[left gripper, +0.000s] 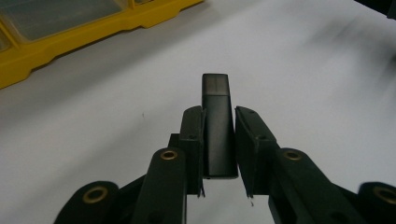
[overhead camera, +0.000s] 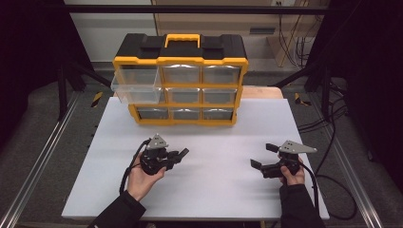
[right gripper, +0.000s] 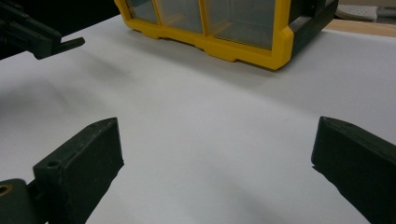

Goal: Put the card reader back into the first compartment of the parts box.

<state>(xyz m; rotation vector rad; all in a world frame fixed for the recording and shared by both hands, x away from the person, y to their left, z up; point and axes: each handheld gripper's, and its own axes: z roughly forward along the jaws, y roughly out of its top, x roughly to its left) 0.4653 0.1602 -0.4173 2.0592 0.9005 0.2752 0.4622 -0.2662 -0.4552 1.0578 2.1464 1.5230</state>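
Observation:
My left gripper (overhead camera: 175, 155) hovers over the white table's front left, shut on a small black rectangular bar (overhead camera: 183, 152). In the left gripper view the bar (left gripper: 215, 93) sticks out forward from between the two pads of that gripper (left gripper: 219, 116), which press on its sides. Over the front right, my right gripper (overhead camera: 263, 156) stands open with nothing between its jaws. The right gripper view has its own open gripper (right gripper: 217, 154) wide apart over bare table, with the left gripper (right gripper: 42, 35) and its bar at the top left.
A yellow and black drawer organizer (overhead camera: 180, 61) with clear drawers stands at the back of the white table (overhead camera: 214, 190). Its top left drawer (overhead camera: 135, 88) is pulled out. The organizer's lower edge (left gripper: 70, 37) is at the left gripper view's top left, and its corner (right gripper: 275, 51) is ahead in the right gripper view.

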